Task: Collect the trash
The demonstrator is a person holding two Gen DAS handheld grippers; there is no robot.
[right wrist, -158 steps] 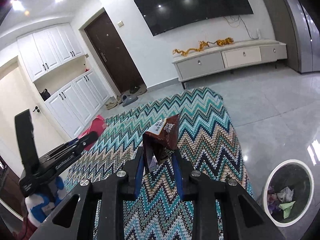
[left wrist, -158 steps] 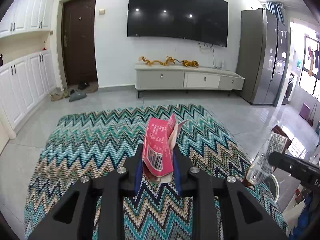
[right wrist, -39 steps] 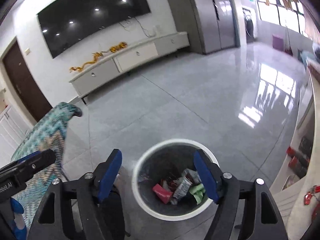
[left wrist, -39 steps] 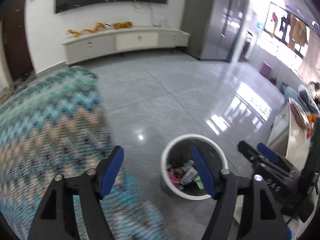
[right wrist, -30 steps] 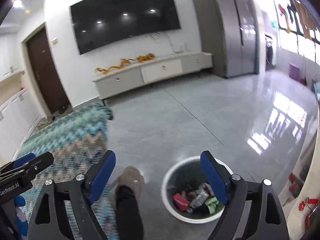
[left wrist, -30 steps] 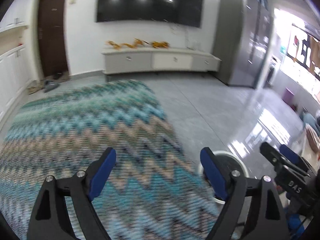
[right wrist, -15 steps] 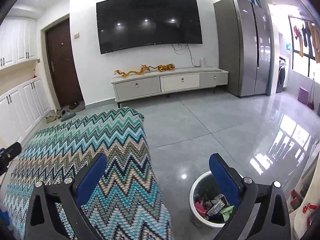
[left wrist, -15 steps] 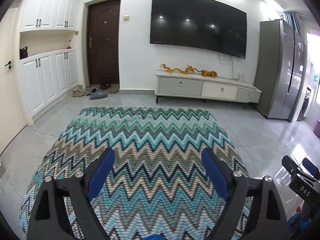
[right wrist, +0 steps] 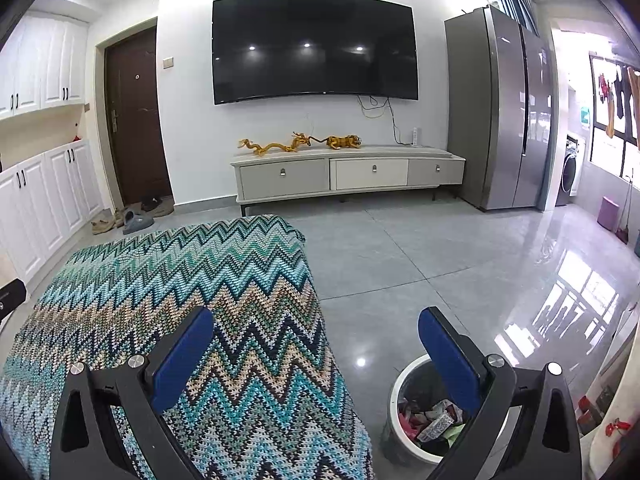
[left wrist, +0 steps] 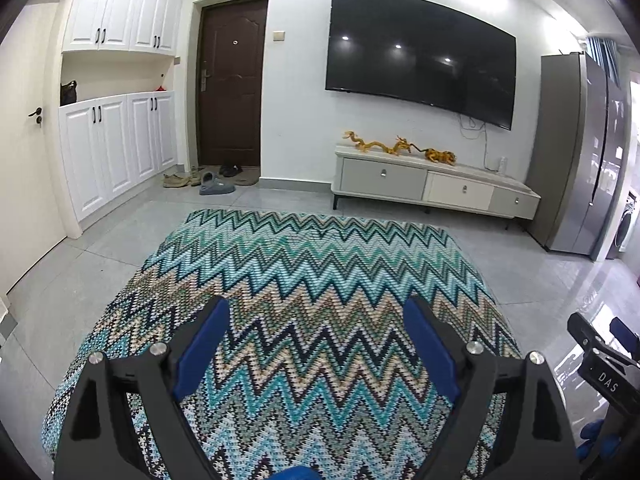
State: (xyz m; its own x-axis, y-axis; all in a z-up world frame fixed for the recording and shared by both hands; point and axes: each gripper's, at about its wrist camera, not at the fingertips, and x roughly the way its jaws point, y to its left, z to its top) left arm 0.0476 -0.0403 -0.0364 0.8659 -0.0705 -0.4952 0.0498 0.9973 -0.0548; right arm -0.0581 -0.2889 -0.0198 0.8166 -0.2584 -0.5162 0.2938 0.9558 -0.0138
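We find the left tongs wide and empty over the zigzag cloth. The right tongs, just opened wider, hold nothing. The trash lies in the bin on the floor, right of the cloth.

Both tongs are showing matt black angular frames. The left tongs are carrying blue pads and silver screw heads. The right tongs are looking alike; their frame in the left view is bearing white letters "DAS".
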